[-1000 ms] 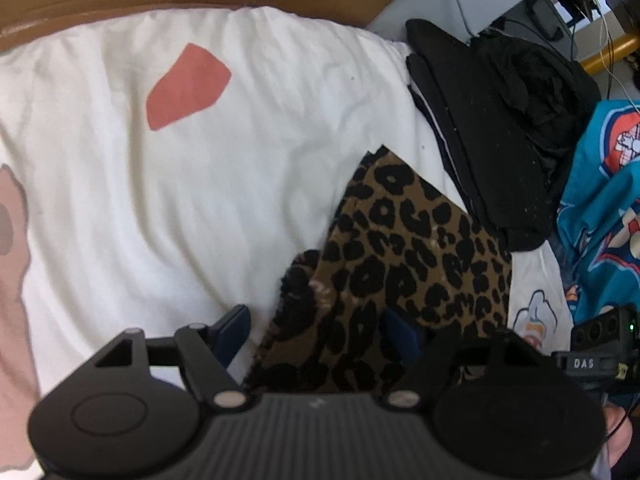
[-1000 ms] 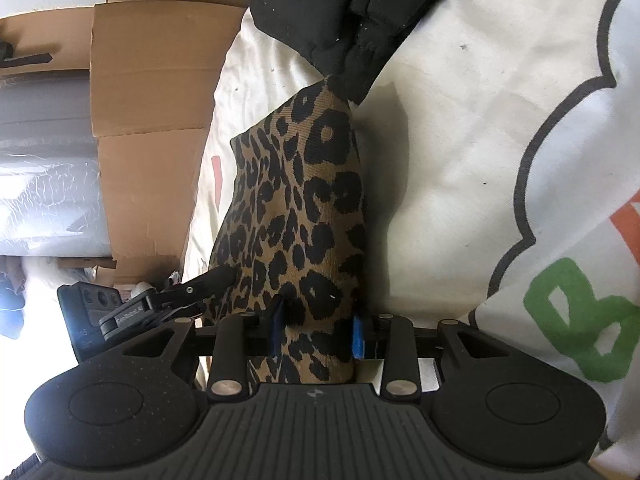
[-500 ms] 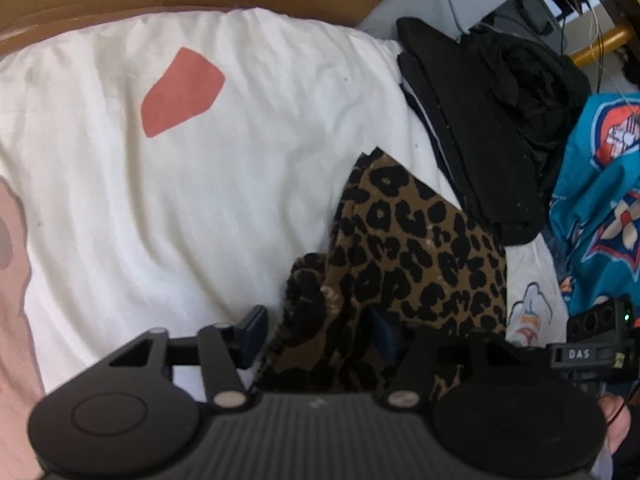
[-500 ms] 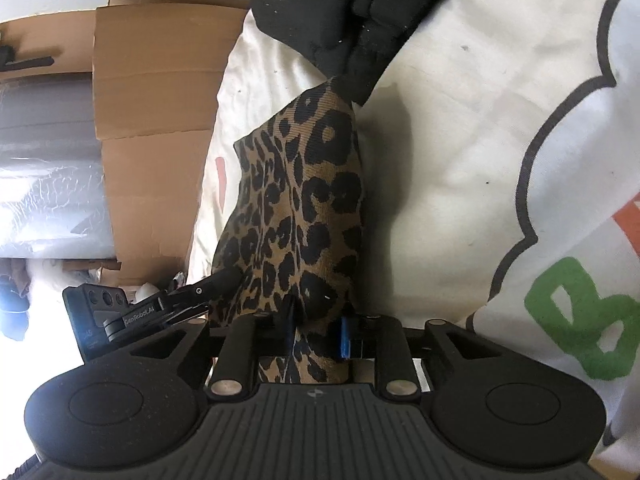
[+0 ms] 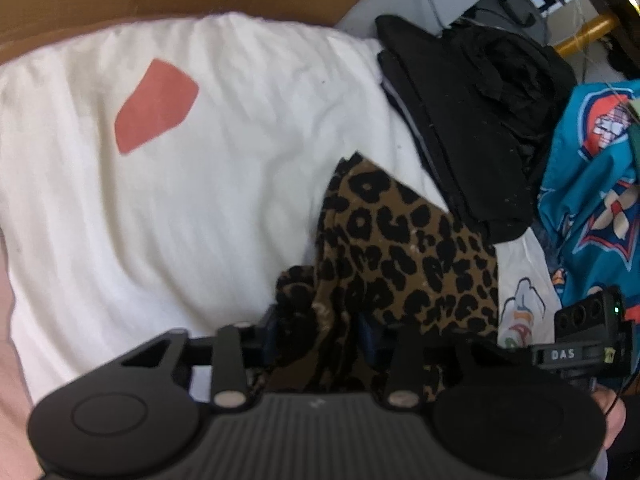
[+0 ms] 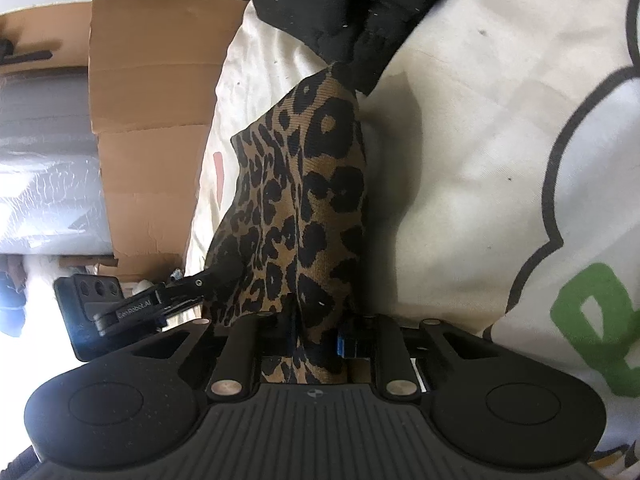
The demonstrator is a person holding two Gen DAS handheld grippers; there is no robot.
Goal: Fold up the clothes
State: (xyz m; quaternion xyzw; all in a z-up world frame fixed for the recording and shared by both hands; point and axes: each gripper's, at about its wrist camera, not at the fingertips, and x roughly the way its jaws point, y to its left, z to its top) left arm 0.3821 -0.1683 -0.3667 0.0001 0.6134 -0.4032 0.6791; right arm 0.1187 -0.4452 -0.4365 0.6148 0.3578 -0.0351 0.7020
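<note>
1. Closing on cloth, both tools: left gripper (image 5: 316,328) narrowing its jaws with a bunched near edge of the brown-and-black leopard-print fabric garment (image 5: 404,252) between them; right gripper (image 6: 316,340) narrowing likewise, with a fold of the same garment (image 6: 308,184) pinched between its blue pads.
2. Lies on the cream-white printed bedcover (image 5: 192,200), near side of the bed, its far tip touching the heap of black clothing (image 5: 472,120).
3. Long axis: runs straight away from both tools, from the gripped near edge toward the black heap. Seen from the right wrist, a tapering strip, wide near, narrow far.
4. Both hands at the same near end, close together; right tool's camera block visible at right edge of the left wrist view, left tool's at left edge of the right wrist view. Neither nearer the far tip.
5. Judged step: securing two near corners before lifting or spreading.
6. Judged need: free far end from the black heap; risk of dragging black cloth along.
</note>
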